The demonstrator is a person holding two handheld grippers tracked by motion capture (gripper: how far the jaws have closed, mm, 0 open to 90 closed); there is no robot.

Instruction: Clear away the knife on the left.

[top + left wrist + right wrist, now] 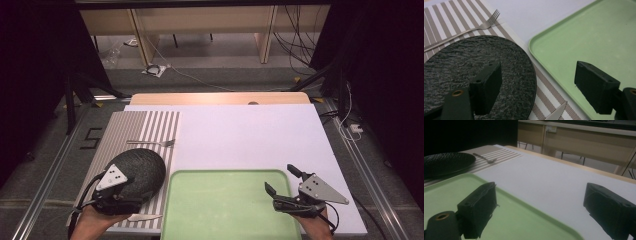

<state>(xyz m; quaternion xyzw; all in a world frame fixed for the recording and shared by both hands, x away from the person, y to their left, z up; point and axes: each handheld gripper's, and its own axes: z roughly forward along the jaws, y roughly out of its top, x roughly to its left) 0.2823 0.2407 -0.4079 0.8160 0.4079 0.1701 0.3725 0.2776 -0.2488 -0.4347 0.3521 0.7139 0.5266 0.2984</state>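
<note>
A round black textured plate [142, 167] [461, 60] [446, 162] lies on a striped placemat [125, 127] [439, 22] at the left. Just beyond it lies a silver fork [152, 142] [474, 27] [484, 158]; a knife [142, 217] [556, 115] lies near the mat's front edge. A pale green tray [220, 205] [599, 37] [449, 192] sits front centre with nothing on it. My left gripper [131, 189] [541, 87] hovers open, one jaw over the plate, the other over the tray's left rim. My right gripper [279, 177] [541, 195] is open above the tray's right rim, holding nothing.
A white sheet [250, 135] [554, 177] covers most of the table, with a wooden edge [220, 98] at the back. Metal rails [360, 160] run along both sides. Cables [160, 69] and wooden furniture stand on the floor beyond.
</note>
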